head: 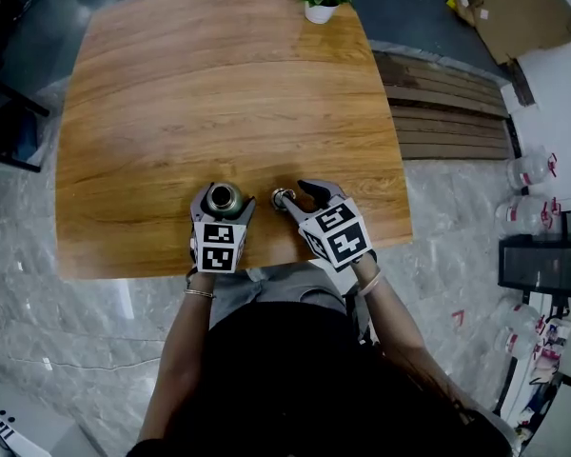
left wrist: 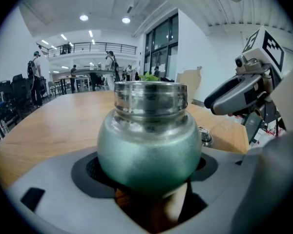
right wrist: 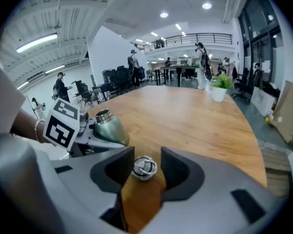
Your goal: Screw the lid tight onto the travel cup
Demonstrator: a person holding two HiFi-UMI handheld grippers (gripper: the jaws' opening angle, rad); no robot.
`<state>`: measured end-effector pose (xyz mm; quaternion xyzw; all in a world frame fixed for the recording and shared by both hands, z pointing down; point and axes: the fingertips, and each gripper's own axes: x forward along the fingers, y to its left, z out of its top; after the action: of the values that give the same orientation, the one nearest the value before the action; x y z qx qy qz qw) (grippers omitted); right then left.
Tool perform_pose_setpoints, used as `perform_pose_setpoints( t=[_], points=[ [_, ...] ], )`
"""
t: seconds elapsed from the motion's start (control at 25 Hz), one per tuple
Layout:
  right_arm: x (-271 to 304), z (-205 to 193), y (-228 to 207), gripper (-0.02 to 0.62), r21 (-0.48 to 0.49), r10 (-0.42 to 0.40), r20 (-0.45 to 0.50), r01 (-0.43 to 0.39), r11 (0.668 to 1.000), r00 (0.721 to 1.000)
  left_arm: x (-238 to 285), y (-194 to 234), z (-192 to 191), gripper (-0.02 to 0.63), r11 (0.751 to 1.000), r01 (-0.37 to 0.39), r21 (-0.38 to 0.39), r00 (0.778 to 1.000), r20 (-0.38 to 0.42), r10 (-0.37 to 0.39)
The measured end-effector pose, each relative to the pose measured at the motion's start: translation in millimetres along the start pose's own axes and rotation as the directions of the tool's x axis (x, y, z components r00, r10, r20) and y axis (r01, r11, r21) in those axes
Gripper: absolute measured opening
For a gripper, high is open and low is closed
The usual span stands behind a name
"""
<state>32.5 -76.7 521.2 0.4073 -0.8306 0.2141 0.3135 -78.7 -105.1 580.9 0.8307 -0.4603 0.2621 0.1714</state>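
Closest in, the person's forearms (head: pixel 186 341) reach over the near edge of the tabletop (head: pixel 219 84), a gripper in each hand. Left gripper (head: pixel 223 204): jaws closed on the round belly of the green cup (left wrist: pixel 149 145), which stands upright just inside that near edge, its steel neck uncovered. Right gripper (right wrist: pixel 147 165): jaws apart, straddling the small metal lid (head: pixel 283 198), which sits on the wood just beside the cup on its right. A sliver of gap shows beside the lid, so nothing is pinched yet. At the far edge, toward the right corner, stands a potted plant (head: pixel 324 0), well apart from the work.

Risks, as I judge them: the lid is small and domed, so pads closing off-centre could squirt it out — and with the near edge so close, it might roll off. Carried over tilted, it could catch the threads crooked and jam before it seats. The cup's belly is smooth and rounded, and under a twisting force it may spin in the left jaws.

Only the right gripper view shows the gap between pads and lid; the head view is too small to tell. The left gripper view alone shows the ridged neck and the pads cradling the belly, with the lid barely peeking out behind the cup. The head view alone shows how near the edge everything sits.
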Motion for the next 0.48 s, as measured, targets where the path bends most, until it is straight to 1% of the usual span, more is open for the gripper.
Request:
perform_pose_setpoints(
  t=[0.12, 0.2, 0.36, 0.48],
  points=[
    [14.8, -11.5, 7.2, 0.204, -0.055, 0.033, -0.097, -0.038, 0.998, 0.995, 1.2, -0.8, -0.4, 0.403, 1.0, 0.008, 0.004, 1.0, -0.004, -0.008],
    [24.8, -20.2, 11.2, 0.237, -0.102, 0.042, -0.167, -0.059, 0.993, 0.985, 1.8, -0.9, -1.1, 0.403, 1.0, 0.014, 0.015, 1.0, -0.007, -0.014],
    [42.3, -37.0, 15.2, 0.268, -0.214, 0.031, -0.294, -0.097, 0.972, 0.955, 2.4, -1.7, -2.5, 0.403, 0.999, 0.028, 0.028, 1.0, -0.009, -0.028],
    [50.5, -45.9, 16.5, 0.272, -0.257, 0.029, -0.361, -0.129, 0.958, 0.932, 2.5, -2.8, -2.9, 0.403, 0.999, 0.038, 0.027, 0.999, -0.01, -0.038]
  ],
)
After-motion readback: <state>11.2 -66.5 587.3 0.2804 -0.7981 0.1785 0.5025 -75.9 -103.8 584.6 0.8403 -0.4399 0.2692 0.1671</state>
